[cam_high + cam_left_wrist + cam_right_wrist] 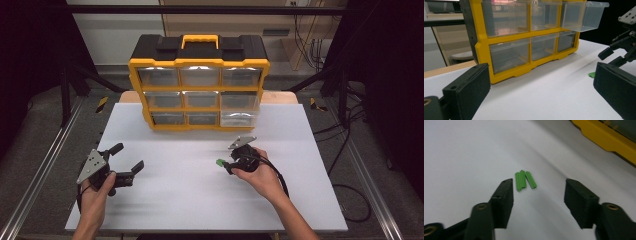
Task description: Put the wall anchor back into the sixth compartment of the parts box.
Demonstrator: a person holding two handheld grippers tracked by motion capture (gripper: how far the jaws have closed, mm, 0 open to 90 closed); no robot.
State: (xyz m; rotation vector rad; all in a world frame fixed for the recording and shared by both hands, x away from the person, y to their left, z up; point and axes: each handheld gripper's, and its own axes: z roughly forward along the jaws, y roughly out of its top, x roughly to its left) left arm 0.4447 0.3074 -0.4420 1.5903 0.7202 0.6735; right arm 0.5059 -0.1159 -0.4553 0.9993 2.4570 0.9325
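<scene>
Three green plugs [525, 180] lie bunched on the white table [200, 200], just ahead of the right gripper [537, 195], whose half-open jaws hold nothing. Far behind stands a yellow drawer cabinet [199, 89], one clear drawer [584, 16] pulled out. Left gripper [127, 157] gapes wide, empty.

Three green plugs [525, 180] lie on one bench [200, 200]. One yellow organiser [199, 90] holds nine clear drawers [200, 99]. Two tongs [125, 161] [226, 166].
</scene>
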